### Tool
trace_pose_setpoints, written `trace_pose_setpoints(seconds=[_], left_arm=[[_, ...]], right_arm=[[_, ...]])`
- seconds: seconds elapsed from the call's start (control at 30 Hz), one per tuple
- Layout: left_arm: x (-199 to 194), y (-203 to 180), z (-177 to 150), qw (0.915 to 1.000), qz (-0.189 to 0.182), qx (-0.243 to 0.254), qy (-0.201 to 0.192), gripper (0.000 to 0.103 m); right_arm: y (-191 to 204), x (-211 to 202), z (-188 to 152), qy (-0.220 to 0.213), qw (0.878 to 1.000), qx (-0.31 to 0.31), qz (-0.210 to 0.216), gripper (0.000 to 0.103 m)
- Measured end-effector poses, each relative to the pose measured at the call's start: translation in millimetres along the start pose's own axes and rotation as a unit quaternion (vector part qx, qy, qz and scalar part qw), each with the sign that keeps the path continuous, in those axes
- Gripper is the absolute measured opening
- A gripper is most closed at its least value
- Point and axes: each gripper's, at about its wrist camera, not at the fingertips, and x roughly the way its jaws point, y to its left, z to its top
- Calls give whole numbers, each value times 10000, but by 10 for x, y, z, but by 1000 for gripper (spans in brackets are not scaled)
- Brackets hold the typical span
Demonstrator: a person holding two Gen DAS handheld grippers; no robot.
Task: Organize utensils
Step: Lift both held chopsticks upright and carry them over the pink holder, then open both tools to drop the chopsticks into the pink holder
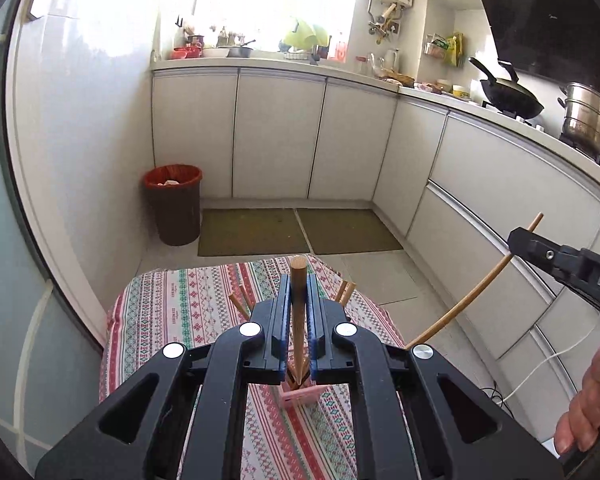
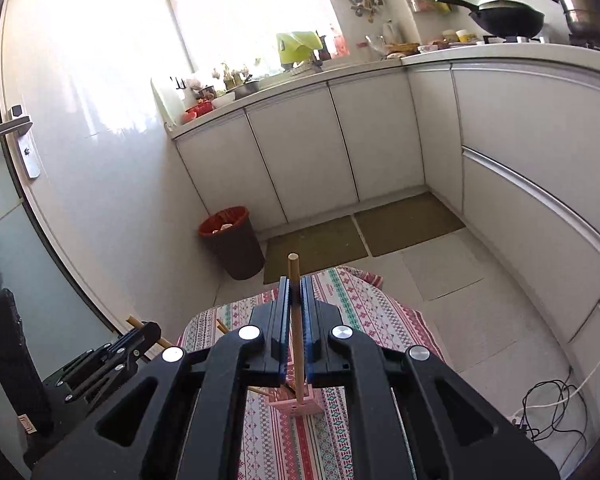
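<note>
A pink utensil holder (image 1: 300, 396) stands on the small table's patterned cloth (image 1: 172, 312), with several wooden chopsticks (image 1: 236, 304) leaning out of it. My left gripper (image 1: 299, 280) is above the holder, shut on one upright chopstick (image 1: 299, 272). At the right edge, my right gripper (image 1: 518, 240) pinches another long chopstick (image 1: 472, 292) that slants down toward the table. In the right wrist view, my right gripper (image 2: 296, 284) is shut on that chopstick (image 2: 294, 268), whose lower end hangs over the holder (image 2: 298, 404). My left gripper (image 2: 148, 332) shows at the lower left.
A brown bin with a red liner (image 1: 172, 204) stands on the floor by the wall, next to two floor mats (image 1: 300, 230). White cabinets (image 1: 276, 132) run along the back and right, with a wok (image 1: 508, 96) and steamer pot (image 1: 588, 120) on the counter. Cables (image 2: 552, 404) lie on the floor.
</note>
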Motion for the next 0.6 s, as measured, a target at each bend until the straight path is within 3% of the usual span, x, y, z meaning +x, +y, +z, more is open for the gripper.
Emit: trace_pose_setpoints(seconds=[0.23,0.37,0.43,0.5,0.6], left_arm=[[372,55,-86,9998,136,-66,86,7],[606,68,-194,9993,97,-91,341,8],[664,70,-251,9986,109,-131,508,19],[605,118,-267,9985,43,-305,459,42],[423,224,-222,9983,91,-545,189,45]], right_arm=[[50,257,9,89,10000,-31,-29,6],[41,413,1,159,9998,-58,-75,6],[32,461,-22,172,9998,-53,-98,6],[31,505,-52,205,9997,-49,-116,6],[48,574,-78,203,9997,-68,-138,6]])
